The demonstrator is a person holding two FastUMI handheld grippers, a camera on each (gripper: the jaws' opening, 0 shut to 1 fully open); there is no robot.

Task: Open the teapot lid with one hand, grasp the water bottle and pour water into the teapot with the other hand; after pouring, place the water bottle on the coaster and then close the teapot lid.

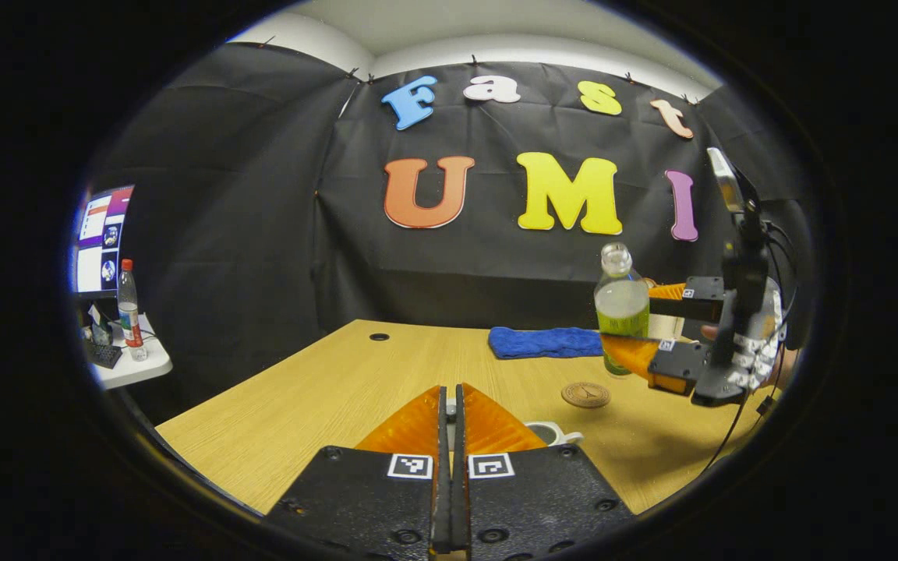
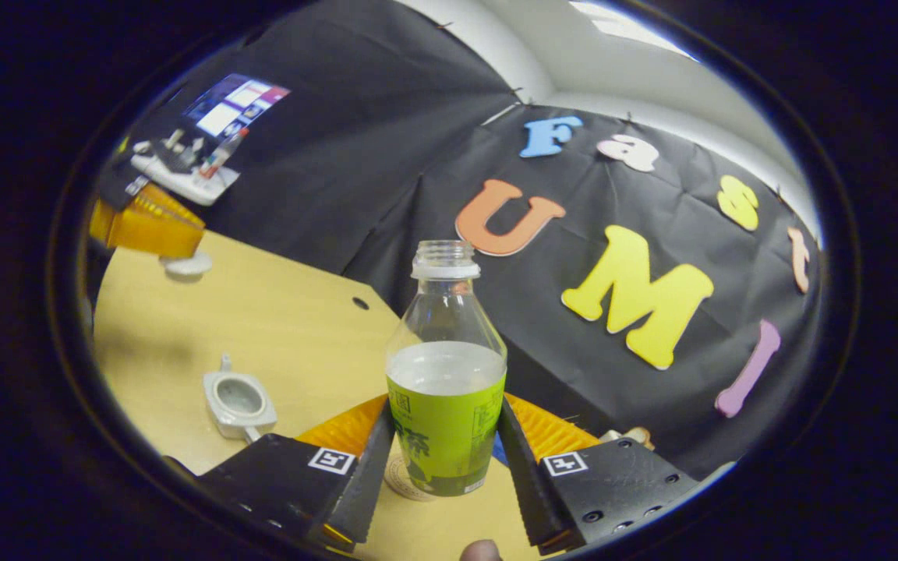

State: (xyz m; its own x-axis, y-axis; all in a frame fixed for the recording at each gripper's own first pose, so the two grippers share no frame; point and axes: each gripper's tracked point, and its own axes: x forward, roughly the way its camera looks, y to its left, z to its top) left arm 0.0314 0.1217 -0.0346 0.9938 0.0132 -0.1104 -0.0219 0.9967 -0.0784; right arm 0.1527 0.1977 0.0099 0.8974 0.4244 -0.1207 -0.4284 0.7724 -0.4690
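The bottle (image 2: 447,374) is uncapped, roughly half full, with a green label, and it is held upright between the two fingers of the right gripper (image 2: 447,460), which press on its label from both sides. In the right gripper view its base hangs just over the round coaster (image 2: 401,477); whether it touches I cannot tell. The left gripper view shows it from the side: bottle (image 1: 620,308) lifted, coaster (image 1: 585,394) lying on the table (image 1: 301,389) below and nearer, a blue cloth (image 1: 546,342) just behind it.

Left of the bottle, the right gripper view shows the teapot (image 2: 237,401) open, its inside bare. Farther off, the left gripper (image 2: 154,226) holds the white lid (image 2: 188,266) clear above the table. In its own view the left gripper (image 1: 451,421) has its fingers nearly closed together, the lid hidden, with part of the teapot (image 1: 552,432) peeking out beside them.
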